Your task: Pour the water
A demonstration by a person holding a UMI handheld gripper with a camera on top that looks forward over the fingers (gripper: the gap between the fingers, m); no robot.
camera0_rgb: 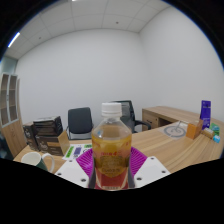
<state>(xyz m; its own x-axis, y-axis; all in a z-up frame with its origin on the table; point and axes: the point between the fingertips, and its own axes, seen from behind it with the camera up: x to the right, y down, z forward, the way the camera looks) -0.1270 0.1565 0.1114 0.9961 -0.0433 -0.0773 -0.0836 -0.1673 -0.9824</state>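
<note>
The gripper (111, 172) is clamped on a clear bottle (111, 145) with a white cap, which stands upright between its purple pads (86, 160), its long axis vertical and amber liquid showing low inside. A pale cup (32, 158) sits on the table (170, 150) to the left, near the bottle, with open room between them for tilting that way.

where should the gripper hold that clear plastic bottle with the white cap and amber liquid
The clear plastic bottle with the white cap stands upright between the gripper fingers, its purple pads flanking the lower body. Grip that straight, round lower body from the sides, below the shoulder; the cap is likely too narrow to hold steadily.
</note>
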